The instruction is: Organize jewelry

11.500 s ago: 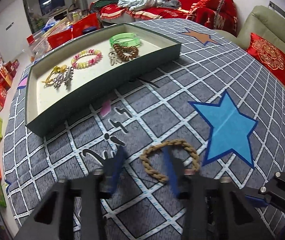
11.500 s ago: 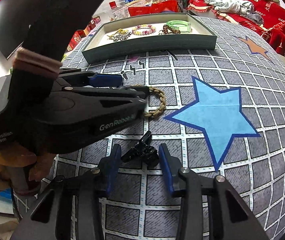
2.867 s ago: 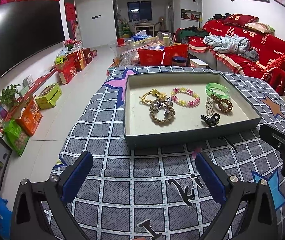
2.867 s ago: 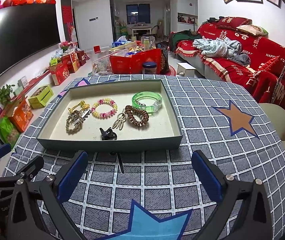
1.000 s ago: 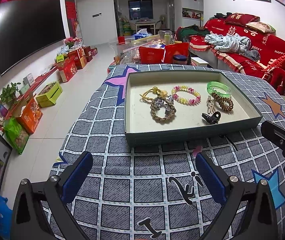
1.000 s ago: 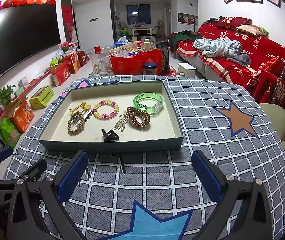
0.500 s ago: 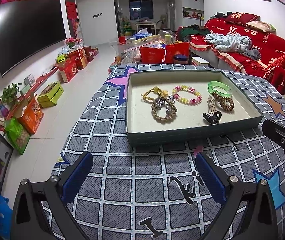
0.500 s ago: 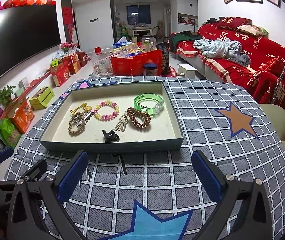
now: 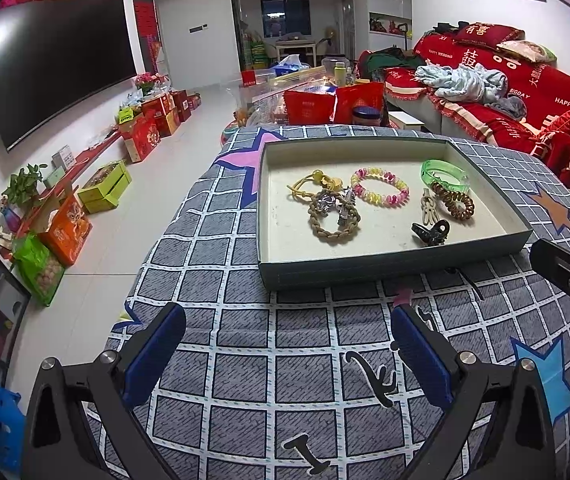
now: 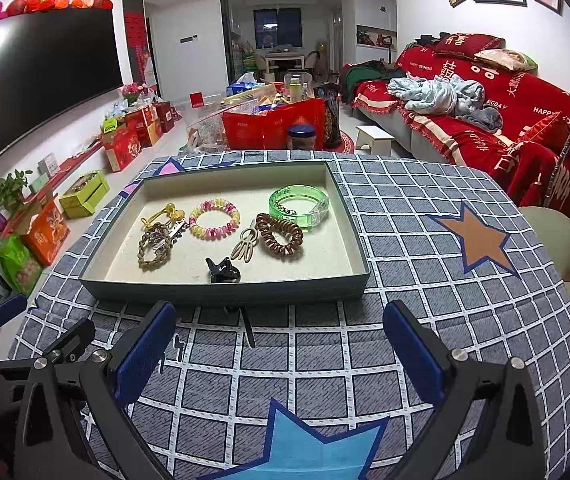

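Note:
A dark green tray (image 9: 389,270) (image 10: 221,292) sits on the grid-patterned table. In it lie a braided rope bracelet (image 9: 333,221) (image 10: 154,248), a pink-yellow bead bracelet (image 9: 379,186) (image 10: 214,218), a green bangle (image 9: 445,176) (image 10: 299,205), a brown coil hair tie (image 9: 453,203) (image 10: 279,235), a black claw clip (image 9: 431,232) (image 10: 223,270), a beige clip and a yellow hair tie. My left gripper (image 9: 287,354) and right gripper (image 10: 279,350) are both open wide and empty, held back from the tray's near wall.
The table carries a grey grid cloth with stars (image 10: 473,242). A red sofa (image 10: 505,120) stands to the right, red bags (image 10: 273,124) behind the table, boxes and a TV (image 9: 53,64) to the left. The right gripper's body (image 9: 569,272) shows at the left wrist view's right edge.
Since 11.5 s ago the rope bracelet and black clip have gone from the cloth into the tray. Both grippers have opened and backed off; in the last second almost nothing moves.

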